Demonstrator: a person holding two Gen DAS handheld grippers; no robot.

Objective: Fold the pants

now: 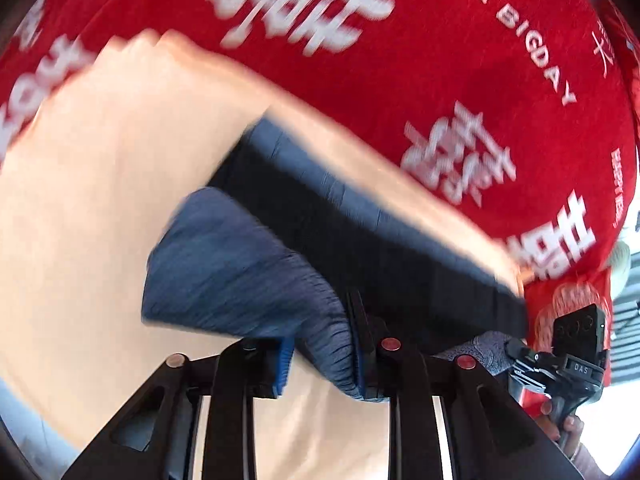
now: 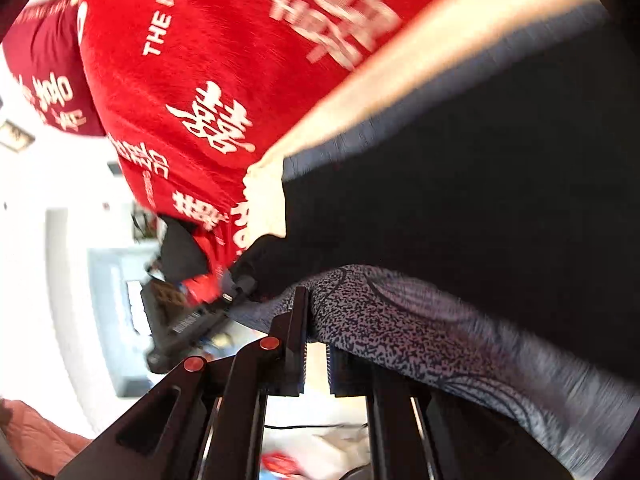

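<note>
Fingers of the left gripper [image 1: 320, 356] stand partly apart, a gathered ribbed fold of the blue-grey pants [image 1: 240, 268] bunched between them and lifted above the pale table surface [image 1: 100, 200]. Beyond the fingertips the dark waistband runs diagonally to the right gripper [image 1: 560, 360].

Right gripper [image 2: 316, 344]: fingers narrow, though whether they pinch the speckled knit draped over the right one I cannot tell. Red printed cloth [image 2: 200, 80] lies beyond.
</note>
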